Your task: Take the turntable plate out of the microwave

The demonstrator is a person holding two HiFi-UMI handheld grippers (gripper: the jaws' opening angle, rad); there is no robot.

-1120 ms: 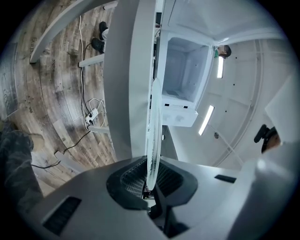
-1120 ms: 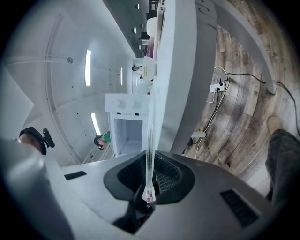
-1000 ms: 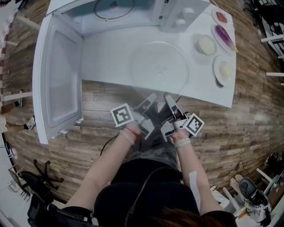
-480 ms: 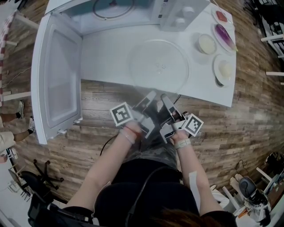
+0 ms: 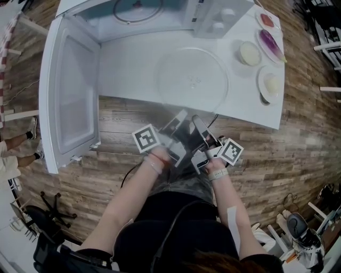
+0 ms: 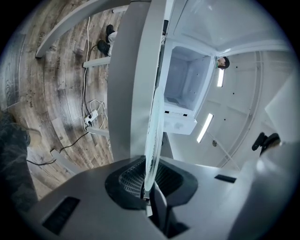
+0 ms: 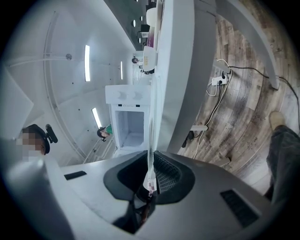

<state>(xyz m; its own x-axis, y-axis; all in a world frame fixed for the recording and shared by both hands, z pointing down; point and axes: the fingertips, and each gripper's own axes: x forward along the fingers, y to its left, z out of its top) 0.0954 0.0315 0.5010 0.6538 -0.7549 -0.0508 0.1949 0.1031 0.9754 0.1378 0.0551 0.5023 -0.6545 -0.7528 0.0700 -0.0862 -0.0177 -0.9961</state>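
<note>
Head view: the turntable plate (image 5: pixel 192 80) is out of the microwave (image 5: pixel 218 20), flat over the white surface (image 5: pixel 128 69), its near rim past the front edge. The left tongs (image 5: pixel 180 118) and right tongs (image 5: pixel 196 120) meet that rim at mid-frame. The cavity holds a roller ring (image 5: pixel 136 8). At upper right, four dishes (image 5: pixel 249 53) carry red, purple and pale food.

Left gripper view: the left tongs (image 6: pixel 149 187) stand narrow, pinching the plate's glass edge (image 6: pixel 153 131).

Right gripper view: the right tongs (image 7: pixel 149 180) likewise clamp the edge (image 7: pixel 151 122).
</note>
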